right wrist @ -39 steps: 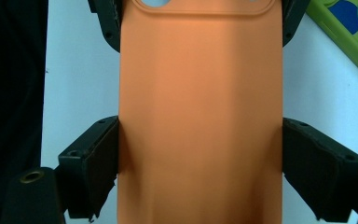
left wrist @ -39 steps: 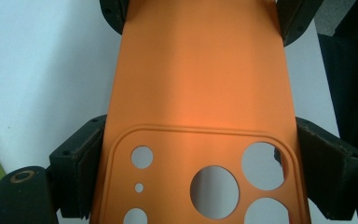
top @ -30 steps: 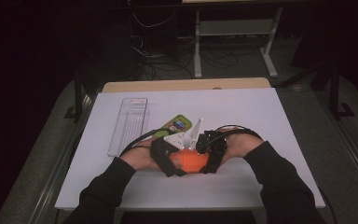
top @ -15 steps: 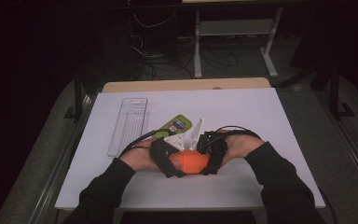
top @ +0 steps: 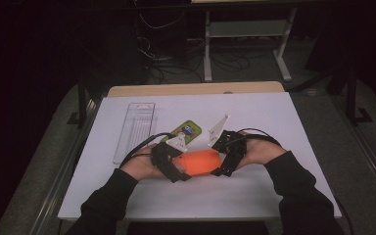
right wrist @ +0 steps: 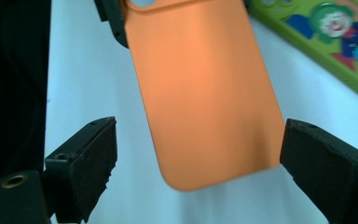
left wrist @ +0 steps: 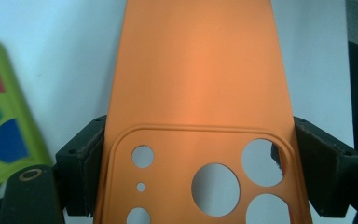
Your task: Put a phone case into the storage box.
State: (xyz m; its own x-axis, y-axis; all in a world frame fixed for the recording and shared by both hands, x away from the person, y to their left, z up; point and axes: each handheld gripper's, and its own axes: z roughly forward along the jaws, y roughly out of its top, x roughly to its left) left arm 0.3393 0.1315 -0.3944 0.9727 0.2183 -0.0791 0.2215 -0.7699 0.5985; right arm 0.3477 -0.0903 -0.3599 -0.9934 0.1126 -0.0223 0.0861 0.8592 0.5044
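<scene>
High view: orange phone case, smooth and matte, lies crosswise near the front middle of the white worktop, between the left gripper and the right gripper; a green phone case sits just behind it, a clear tray farther left, well apart; bare worktop to the right and along the front edge. Left gripper view: orange case with a raised camera panel pierced by round holes; jaws closed against both long edges at the camera end, pads touching; green case at the left margin. Right gripper view: plain rounded end of the orange case between wide-spread jaws, pads clear of both edges; white worktop shows in the gaps either side.
</scene>
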